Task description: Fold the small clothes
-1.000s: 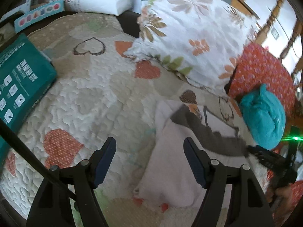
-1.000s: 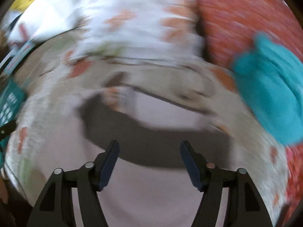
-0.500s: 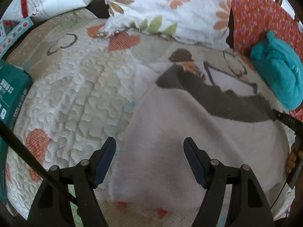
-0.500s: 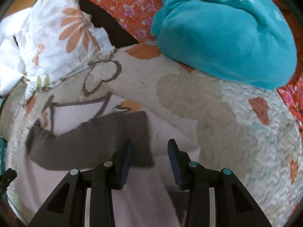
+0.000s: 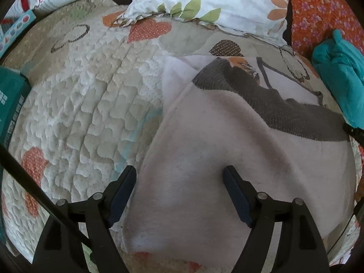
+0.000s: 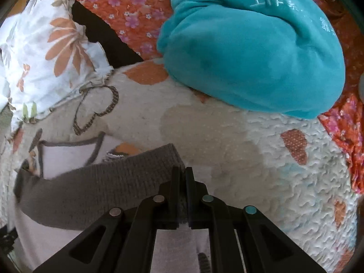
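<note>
Pink garment (image 5: pixel 204 159) on our quilted bed (image 5: pixel 86 104) | our right hand-held gripper (image 6: pixel 182 175) pinching its grey waistband (image 6: pixel 109 182) | our left hand-held gripper (image 5: pixel 179 179) spread above it.

The right gripper (image 6: pixel 182 177), parted half a second ago, now pinches the grey waistband (image 6: pixel 95 182) of the pale garment (image 5: pixel 204 170), while the left gripper (image 5: pixel 179 191) sits closer over it.

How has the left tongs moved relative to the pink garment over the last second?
Yes. The left tongs advanced toward the floral pillow, so the pink garment now lies between its open fingers rather than ahead of them.
</note>
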